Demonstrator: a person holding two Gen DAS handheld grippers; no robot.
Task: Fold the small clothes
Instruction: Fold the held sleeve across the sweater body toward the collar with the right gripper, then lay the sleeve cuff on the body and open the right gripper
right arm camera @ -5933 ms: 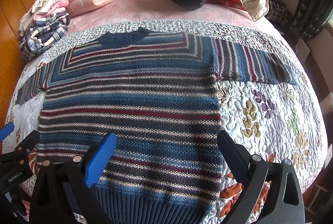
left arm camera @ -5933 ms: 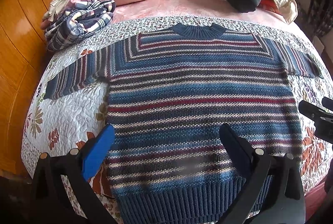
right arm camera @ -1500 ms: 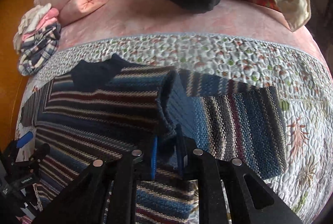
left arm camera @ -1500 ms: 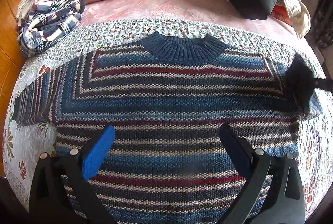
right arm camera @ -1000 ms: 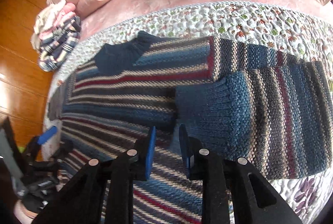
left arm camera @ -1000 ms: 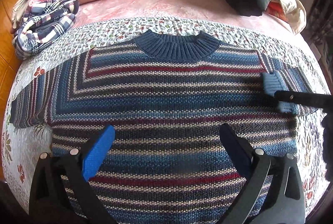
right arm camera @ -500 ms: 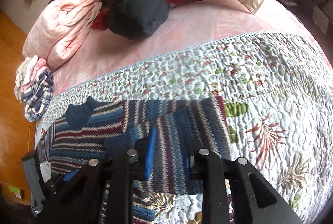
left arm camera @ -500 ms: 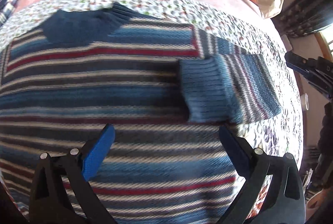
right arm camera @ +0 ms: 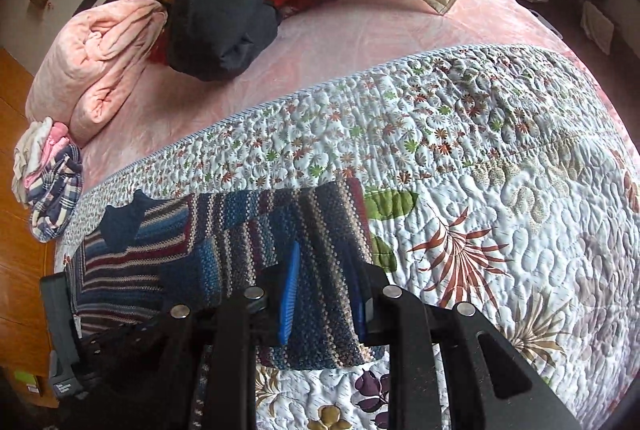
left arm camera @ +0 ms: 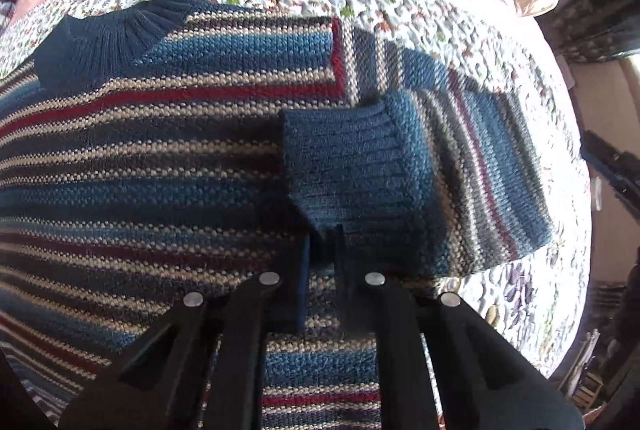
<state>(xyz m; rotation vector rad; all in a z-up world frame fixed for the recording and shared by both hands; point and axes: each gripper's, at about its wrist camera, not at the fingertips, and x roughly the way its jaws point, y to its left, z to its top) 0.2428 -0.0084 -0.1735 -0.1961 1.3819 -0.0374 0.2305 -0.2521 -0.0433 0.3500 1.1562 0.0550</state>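
Sleeve cuff [left arm camera: 352,166] pinched between left jaws

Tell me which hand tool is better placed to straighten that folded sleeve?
Left, probably: the left gripper is closed on the cuff of the sleeve, while the right gripper sits over the fold, its grip unclear.

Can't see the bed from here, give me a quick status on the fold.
Left gripper shut on sleeve cuff. Right gripper open over folded sleeve. Striped sweater flat on quilt, one sleeve folded in. Nothing blocking.
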